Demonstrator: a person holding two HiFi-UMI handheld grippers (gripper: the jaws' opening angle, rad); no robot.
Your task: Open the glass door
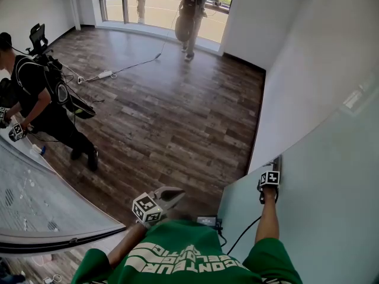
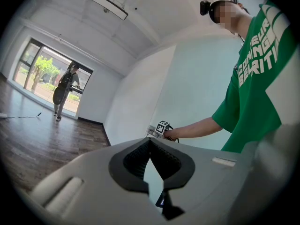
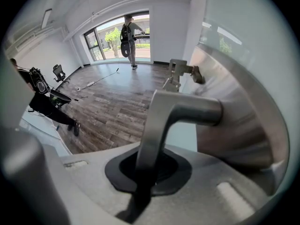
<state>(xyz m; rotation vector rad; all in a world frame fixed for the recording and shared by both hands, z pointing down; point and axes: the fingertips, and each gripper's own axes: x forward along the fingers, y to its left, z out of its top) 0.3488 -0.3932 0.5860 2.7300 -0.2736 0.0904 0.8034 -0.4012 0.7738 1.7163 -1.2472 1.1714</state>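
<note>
in the head view the door handle (image 1: 276, 160) is a tiny grey bit, mostly hidden behind the right gripper (image 1: 274, 165), and the glass door (image 1: 323, 182) is cut off at the right and bottom of the picture, so i cannot see how far it stands from its frame. in the right gripper view the right gripper (image 3: 147, 170) is clamped on the door handle (image 3: 180, 109), and the end of the handle is lost in the dark pads. further along the glass door (image 3: 225, 32) sits a second metal piece (image 3: 180, 72), and i cannot tell if it is another handle or a mirror picture. the left gripper (image 1: 175, 194) is held out over the floor, well away from the door; its tips (image 2: 150, 139) meet and it holds nothing. the wood floor (image 1: 172, 117) in front of the door is wide and bare. a person by the table (image 1: 44, 102) and a person at the window (image 1: 192, 13) are both far off. the handle's long part runs up from the jaws, then bends right into the door
</note>
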